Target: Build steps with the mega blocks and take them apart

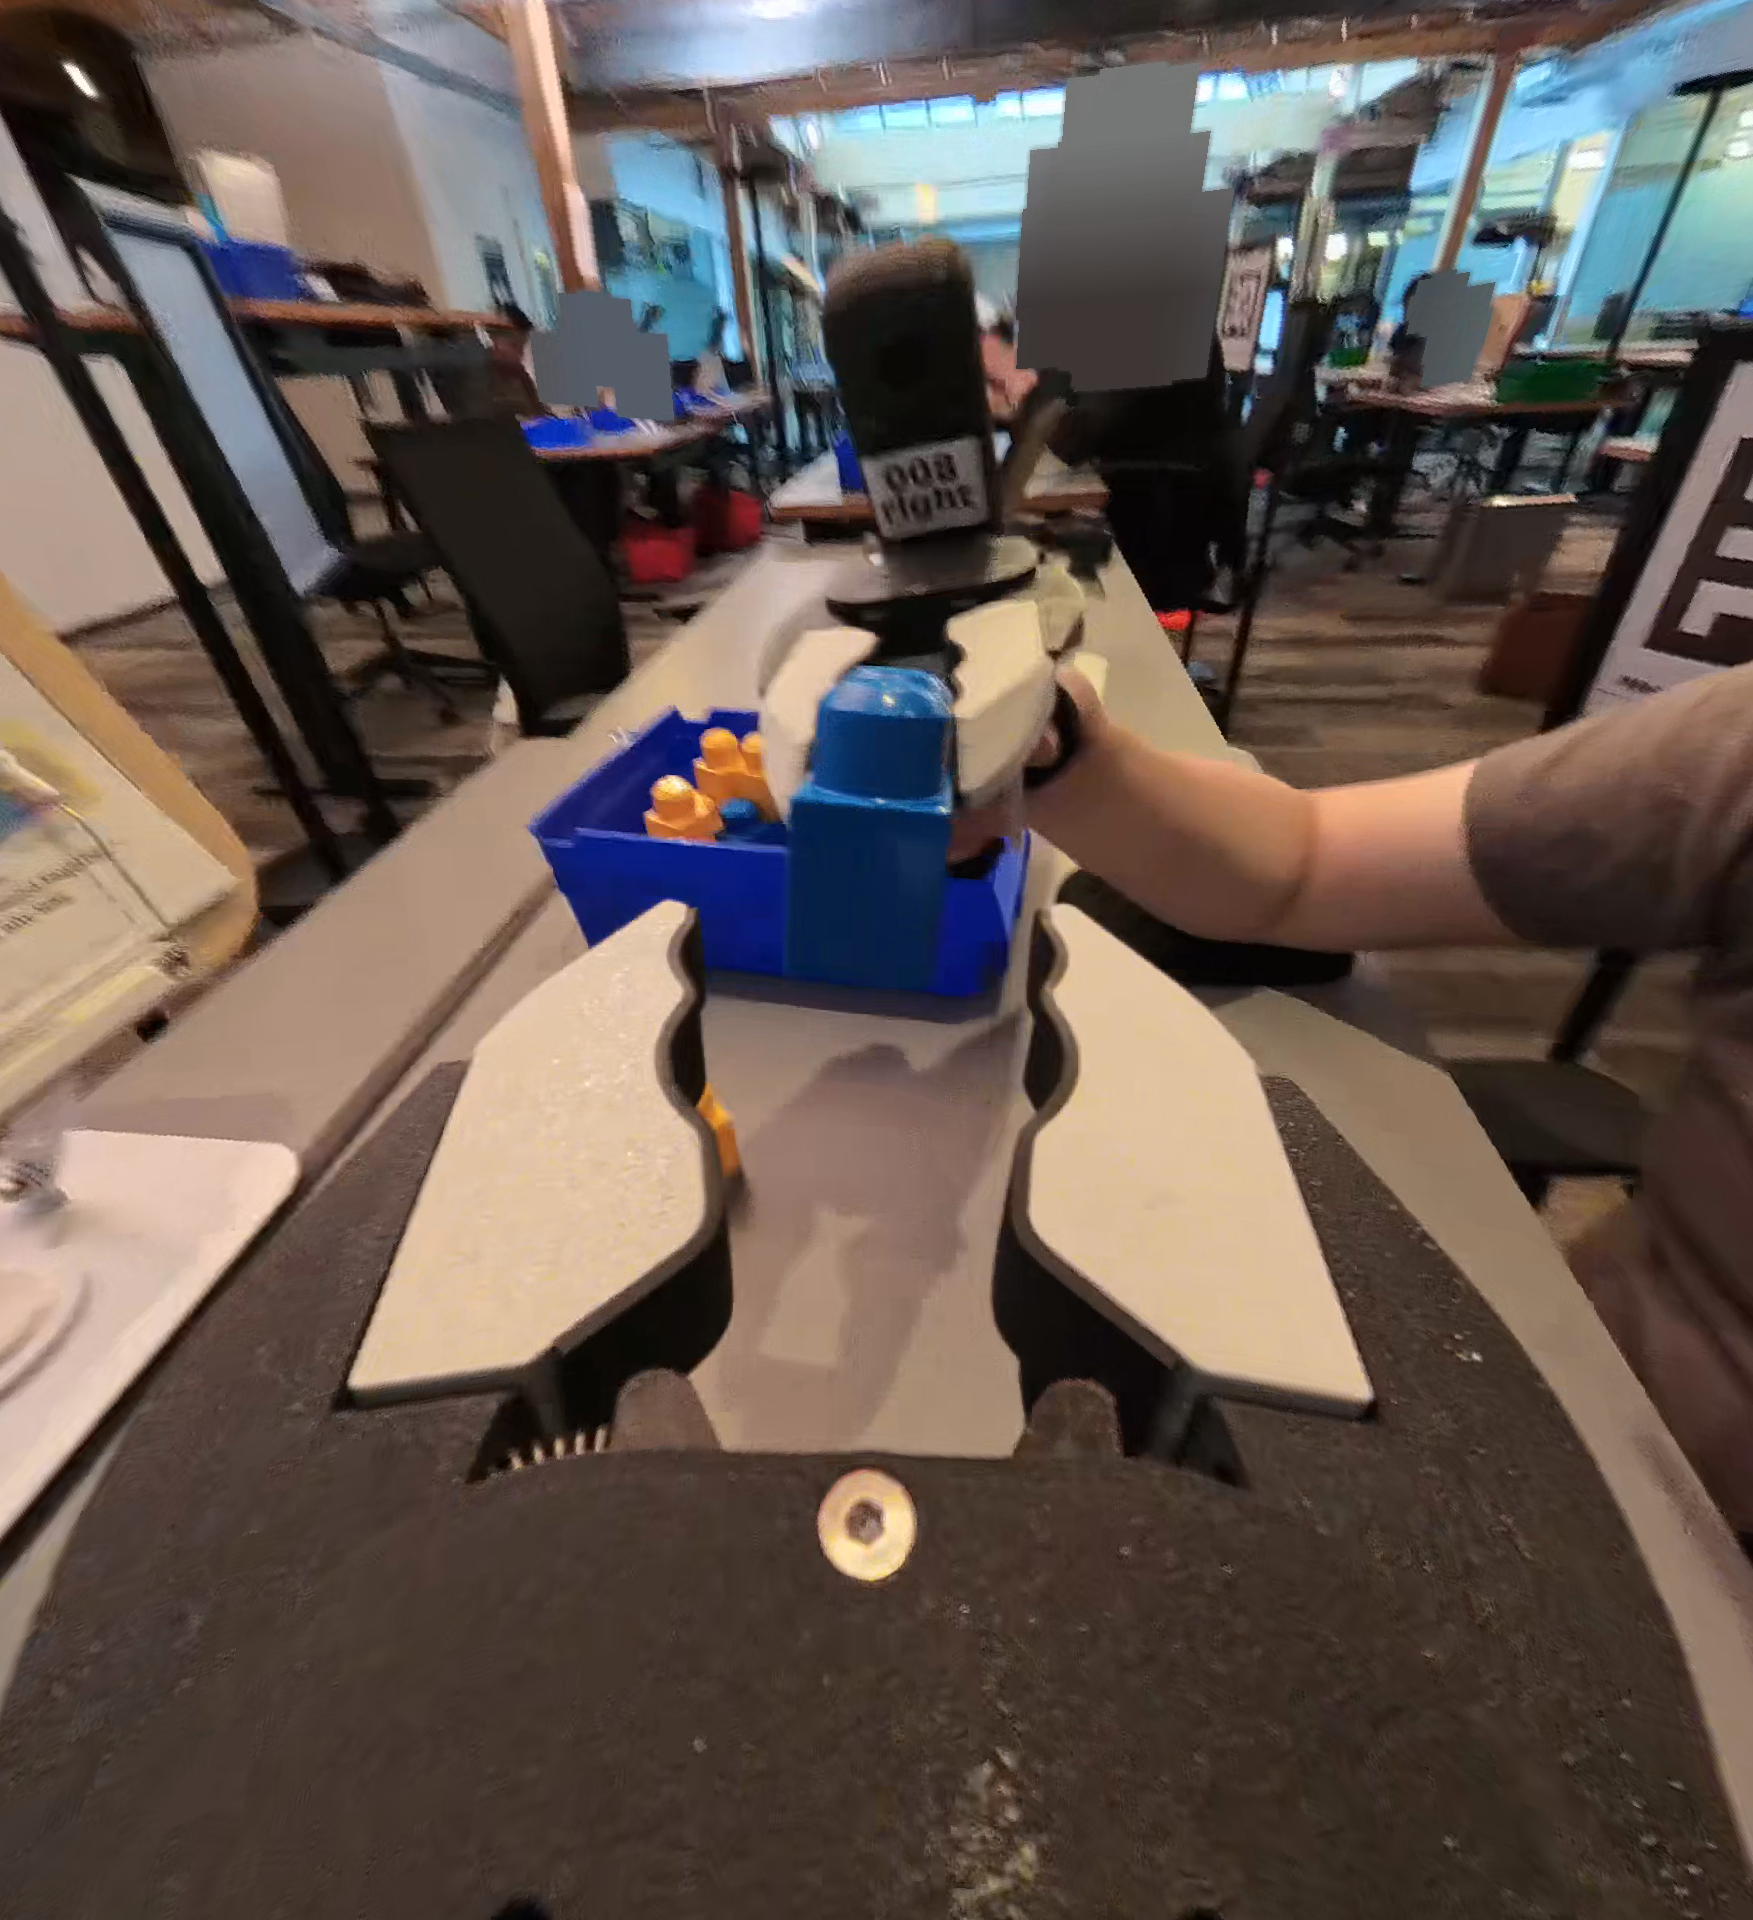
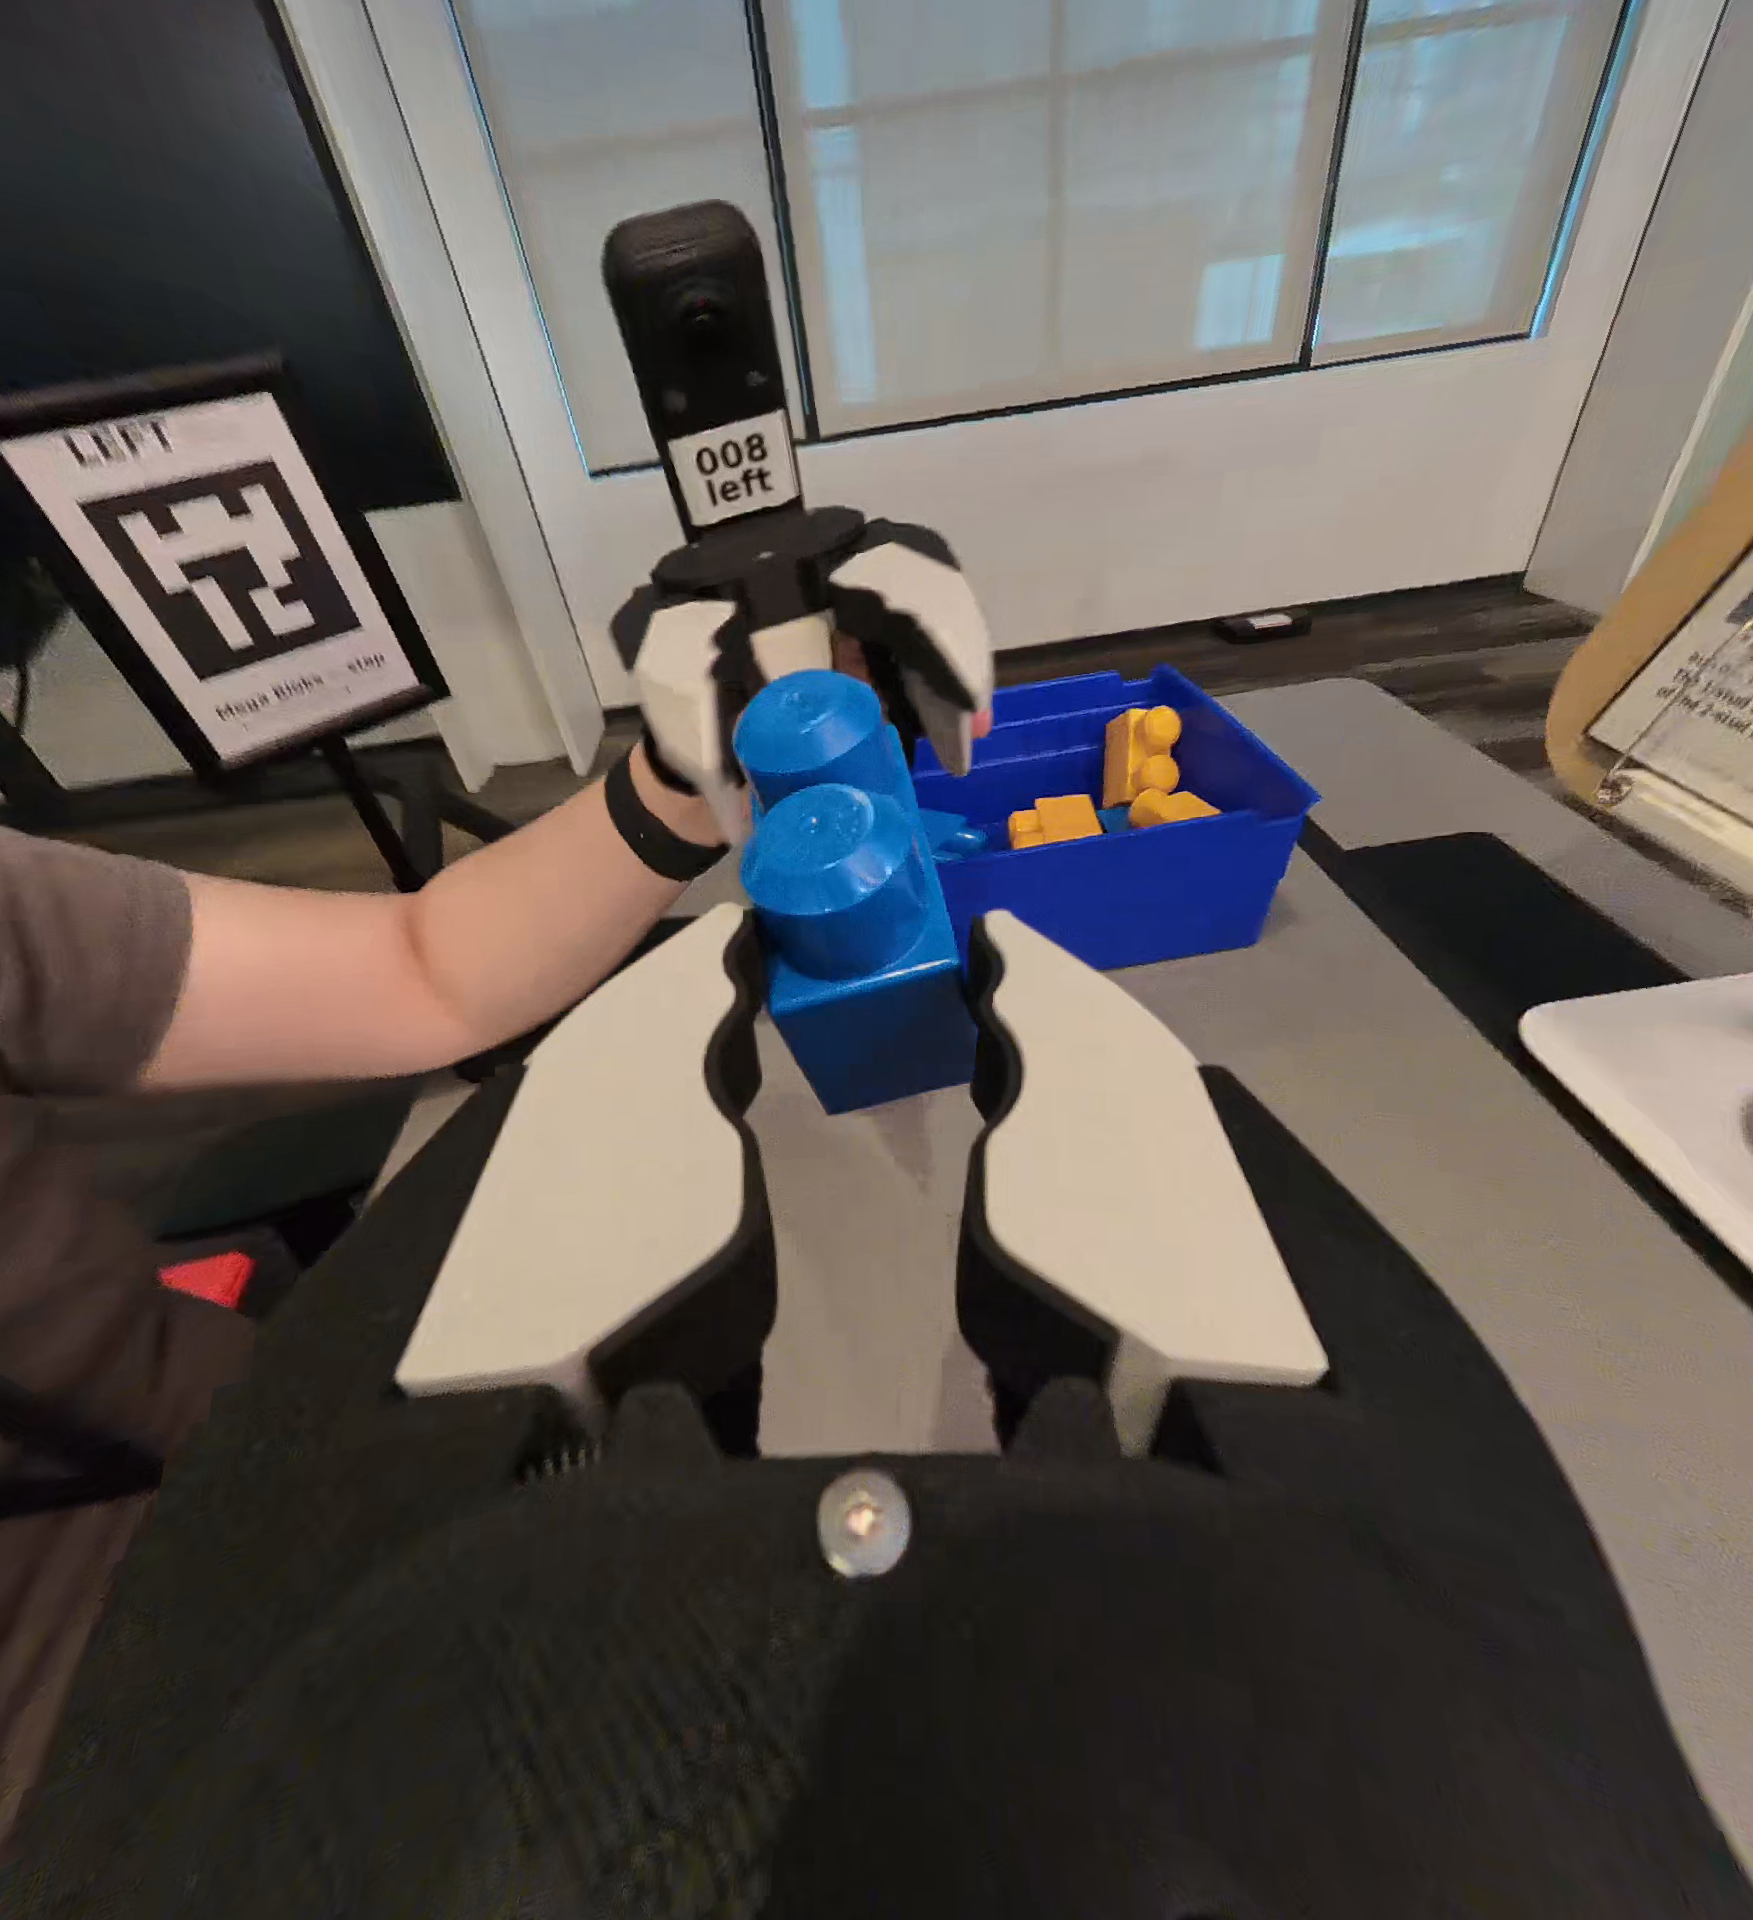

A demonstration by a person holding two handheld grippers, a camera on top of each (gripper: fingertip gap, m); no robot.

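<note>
1. Right gripper (image 2: pixel 859 997) is pinching the blue two-stud block (image 2: pixel 856 935) – fingertips pressed against its lower sides, block held above the grey table (image 2: pixel 1371 1195).
2. Left gripper (image 1: pixel 867 956) faces it from the other side, fingers spread with nothing between them; in the right wrist view it hangs just behind the block's far stud.
3. Under the left gripper's left finger, a sliver of an orange block (image 1: pixel 721 1132) peeks out on the table.
4. Just beyond – a blue bin (image 2: pixel 1163 894) holding orange blocks (image 2: pixel 1142 753) and some blue pieces.
5. A white board (image 2: pixel 1682 1091) lies near the table edge.
</note>
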